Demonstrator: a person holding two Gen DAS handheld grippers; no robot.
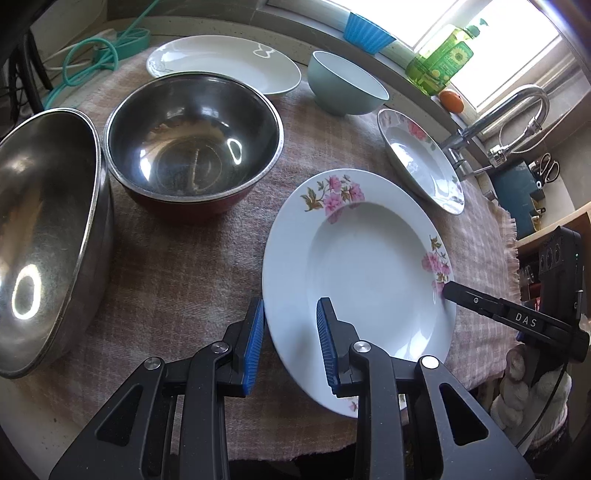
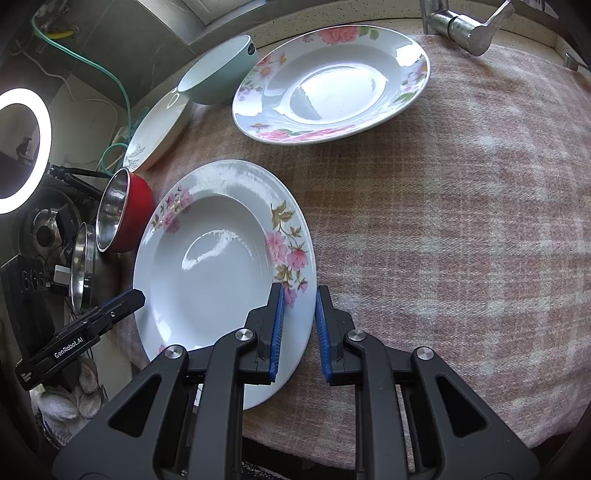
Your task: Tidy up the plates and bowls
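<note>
A white deep plate with pink flowers (image 1: 365, 266) (image 2: 218, 266) lies on the pink checked cloth. My left gripper (image 1: 291, 343) is open, its fingers on either side of the plate's left rim. My right gripper (image 2: 299, 328) is open, its fingers astride the plate's right rim; it also shows in the left wrist view (image 1: 448, 290). A second flowered plate (image 1: 421, 158) (image 2: 332, 81) lies beyond. A pale green bowl (image 1: 343, 85) (image 2: 218, 70), a plain white plate (image 1: 225, 66) (image 2: 155, 133), a red steel-lined bowl (image 1: 192, 144) (image 2: 122, 214) and a steel bowl (image 1: 40, 229) (image 2: 81, 266) stand around.
A tap (image 1: 498, 114) (image 2: 465, 26) and sink edge are at the far side. A blue cup (image 1: 365, 31), a green bottle (image 1: 443, 59) and an orange (image 1: 450, 99) sit on the window sill. A green cable (image 1: 92, 55) lies at the back left. A ring light (image 2: 22, 147) stands at left.
</note>
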